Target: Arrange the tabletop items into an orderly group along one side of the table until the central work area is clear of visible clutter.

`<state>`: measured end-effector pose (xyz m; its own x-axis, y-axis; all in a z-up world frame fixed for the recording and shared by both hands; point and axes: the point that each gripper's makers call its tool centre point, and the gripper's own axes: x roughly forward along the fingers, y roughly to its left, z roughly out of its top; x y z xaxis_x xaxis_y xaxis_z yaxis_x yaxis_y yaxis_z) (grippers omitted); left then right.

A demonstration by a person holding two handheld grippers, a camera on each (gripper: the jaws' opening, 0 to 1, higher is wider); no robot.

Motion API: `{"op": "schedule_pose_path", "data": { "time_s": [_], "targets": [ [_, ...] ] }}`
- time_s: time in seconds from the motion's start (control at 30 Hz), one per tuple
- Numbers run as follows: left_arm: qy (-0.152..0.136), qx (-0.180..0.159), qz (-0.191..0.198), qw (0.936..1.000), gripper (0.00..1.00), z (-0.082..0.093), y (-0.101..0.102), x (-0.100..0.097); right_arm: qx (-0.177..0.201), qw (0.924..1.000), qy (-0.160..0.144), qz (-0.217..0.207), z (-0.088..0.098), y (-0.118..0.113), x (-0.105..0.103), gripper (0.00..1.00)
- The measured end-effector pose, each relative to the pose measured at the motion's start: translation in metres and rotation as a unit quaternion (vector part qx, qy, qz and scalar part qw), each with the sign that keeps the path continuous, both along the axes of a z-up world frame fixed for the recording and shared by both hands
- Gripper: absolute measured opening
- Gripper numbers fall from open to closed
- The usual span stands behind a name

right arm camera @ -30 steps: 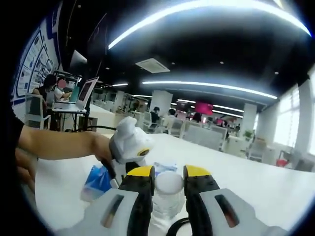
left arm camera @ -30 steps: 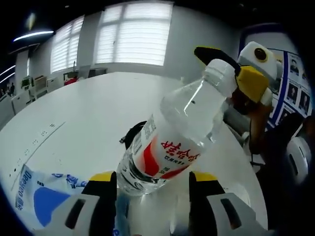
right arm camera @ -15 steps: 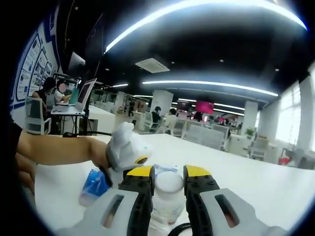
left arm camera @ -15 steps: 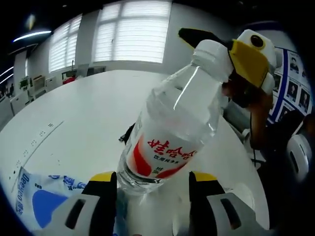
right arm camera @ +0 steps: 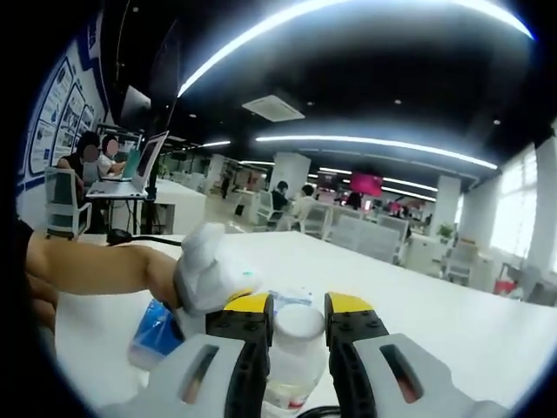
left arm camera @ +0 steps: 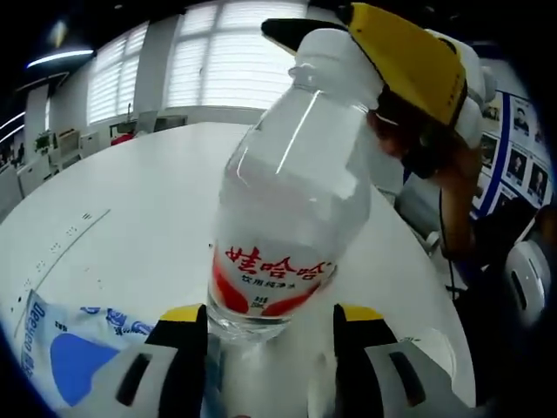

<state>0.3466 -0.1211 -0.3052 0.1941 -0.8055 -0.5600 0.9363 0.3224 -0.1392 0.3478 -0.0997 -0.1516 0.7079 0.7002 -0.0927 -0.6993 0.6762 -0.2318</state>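
While the right hand-held gripper (right arm camera: 296,326) clamps the water bottle (left arm camera: 287,218) by its cap to carry it aside, the left hand-held gripper (left arm camera: 270,322) stands apart around the base, above the bench (left arm camera: 130,209).

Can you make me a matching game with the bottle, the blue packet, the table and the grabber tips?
Things:
1. bottle
2. packet
3. table
4. right gripper tips

Descriptions:
A. yellow
B. blue and white, lying flat
C. clear with a red label
D. plain white, wide

Pairs: 1-C, 2-B, 3-D, 4-A
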Motion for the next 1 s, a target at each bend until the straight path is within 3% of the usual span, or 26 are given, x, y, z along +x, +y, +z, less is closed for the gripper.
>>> {"op": "schedule_pose_path", "data": {
  "time_s": [0.83, 1.0],
  "targets": [
    [-0.009, 0.007, 0.006, 0.9999, 0.57, 0.002, 0.004, -0.009, -0.021, 0.9995, 0.019, -0.014, -0.011, 0.001, 0.011, 0.23],
    [-0.012, 0.006, 0.006, 0.9999, 0.57, 0.004, 0.006, -0.01, -0.031, 0.9993, 0.006, -0.021, -0.01, -0.001, 0.008, 0.22]
  ]
}}
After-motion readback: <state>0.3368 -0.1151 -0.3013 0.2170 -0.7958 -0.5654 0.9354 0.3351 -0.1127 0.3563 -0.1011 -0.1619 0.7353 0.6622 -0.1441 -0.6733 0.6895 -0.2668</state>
